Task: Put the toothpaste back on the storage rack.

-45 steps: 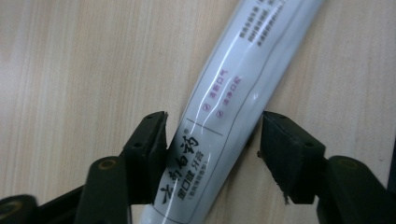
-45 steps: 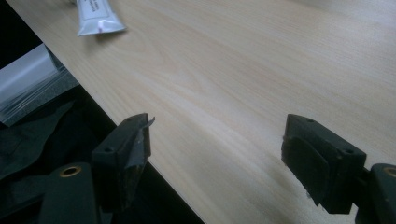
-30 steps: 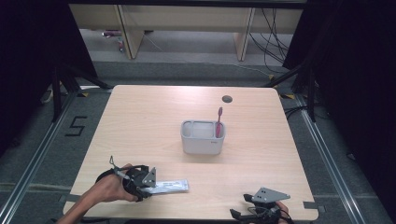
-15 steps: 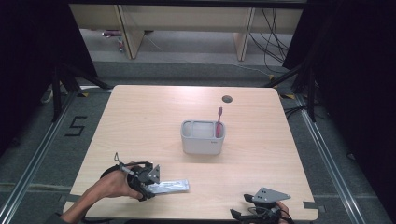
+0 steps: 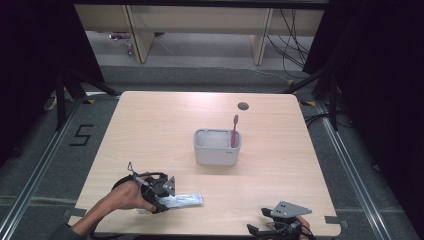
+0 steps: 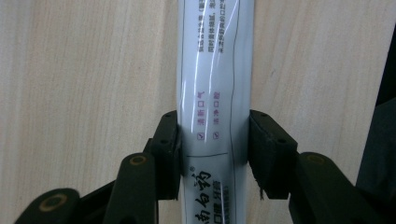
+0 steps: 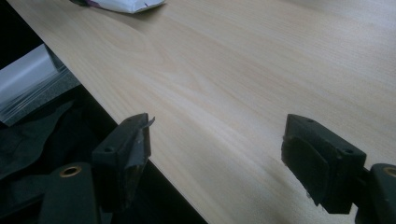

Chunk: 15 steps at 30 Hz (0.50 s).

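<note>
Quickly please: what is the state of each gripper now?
Left gripper: jaws have just been closing, now shut on the white glossy toothpaste tube lying on the table.
Right gripper: open, holding nothing.

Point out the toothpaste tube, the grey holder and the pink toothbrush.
toothpaste tube (image 6: 215, 93), left gripper view, printed white body.
grey holder (image 5: 216, 155), high view, front wall.
pink toothbrush (image 5: 234, 127), high view, handle above the rim.

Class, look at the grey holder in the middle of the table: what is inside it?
A pink toothbrush stands upright in the right compartment of the grey holder. The wider left compartment looks empty from above; the front wall hides the compartments' floors and the brush's lower end.
</note>
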Tool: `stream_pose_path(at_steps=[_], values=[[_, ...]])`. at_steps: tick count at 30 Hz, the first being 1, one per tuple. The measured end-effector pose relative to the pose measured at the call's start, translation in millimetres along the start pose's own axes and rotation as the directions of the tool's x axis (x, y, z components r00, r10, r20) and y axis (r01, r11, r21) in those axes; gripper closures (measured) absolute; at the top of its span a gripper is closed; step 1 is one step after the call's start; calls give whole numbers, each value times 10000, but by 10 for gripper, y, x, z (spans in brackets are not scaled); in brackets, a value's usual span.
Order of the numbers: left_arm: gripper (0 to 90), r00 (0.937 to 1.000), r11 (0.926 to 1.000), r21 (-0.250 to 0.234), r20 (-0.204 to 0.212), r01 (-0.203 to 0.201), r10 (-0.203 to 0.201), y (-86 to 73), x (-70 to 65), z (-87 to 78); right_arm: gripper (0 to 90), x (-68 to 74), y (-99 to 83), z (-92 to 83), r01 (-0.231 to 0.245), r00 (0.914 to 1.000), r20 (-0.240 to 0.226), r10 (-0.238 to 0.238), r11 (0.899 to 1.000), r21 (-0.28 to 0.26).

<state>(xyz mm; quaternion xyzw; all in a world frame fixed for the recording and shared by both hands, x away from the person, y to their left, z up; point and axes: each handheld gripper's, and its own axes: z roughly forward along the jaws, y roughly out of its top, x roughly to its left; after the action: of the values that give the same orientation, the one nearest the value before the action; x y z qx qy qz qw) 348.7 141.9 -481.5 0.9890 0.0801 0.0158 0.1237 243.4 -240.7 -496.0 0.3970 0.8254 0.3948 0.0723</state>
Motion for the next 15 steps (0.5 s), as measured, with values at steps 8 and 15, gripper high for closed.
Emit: stream_pose_path(at_steps=[8,15], values=[[604,9995,9998,91,-254,-165,167,18,-54,-22,246,-6,-3,-10,129,9998,174,-128,9999,-56],[735,9998,9995,-231,52,-213,214,20,-85,-90,246,-23,-5,-30,84,9998,208,-81,9998,-172]])
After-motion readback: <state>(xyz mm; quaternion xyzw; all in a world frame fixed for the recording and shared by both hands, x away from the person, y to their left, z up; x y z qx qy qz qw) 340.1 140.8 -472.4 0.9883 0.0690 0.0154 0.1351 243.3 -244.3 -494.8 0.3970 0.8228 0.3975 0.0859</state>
